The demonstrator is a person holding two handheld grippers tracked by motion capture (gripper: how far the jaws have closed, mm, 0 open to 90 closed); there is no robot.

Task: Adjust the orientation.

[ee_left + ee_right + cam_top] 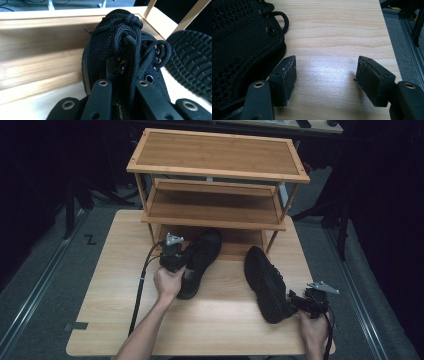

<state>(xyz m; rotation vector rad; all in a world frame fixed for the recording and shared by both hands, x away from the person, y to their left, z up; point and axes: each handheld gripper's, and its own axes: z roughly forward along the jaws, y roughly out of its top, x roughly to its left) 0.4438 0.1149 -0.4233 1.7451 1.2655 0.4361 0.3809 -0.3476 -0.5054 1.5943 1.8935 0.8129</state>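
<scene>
— Fingers on the left gripper (176,261)?
— Clamped on the tongue and laces of the left black shoe (200,260), toe pointing far, into the shoe rack's (215,167) bottom shelf; long axis near-to-far.
— Right gripper (301,301)?
— Jaws apart, nothing between, beside the right shoe (267,282) on the table (115,270).
— Next, probably slide it deeper.

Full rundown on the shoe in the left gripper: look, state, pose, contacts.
The left shoe is a black knit-mesh lace-up with metal eyelets, its laces tied in a bulky knot and loose loops spilling to one side. It is upright, toe pointing into the bottom tier of the wooden rack, heel over the table. The left gripper is shut on its collar by the tongue. Whether the sole touches the table cannot be told. The other shoe, on its side, lies apart from it.
</scene>
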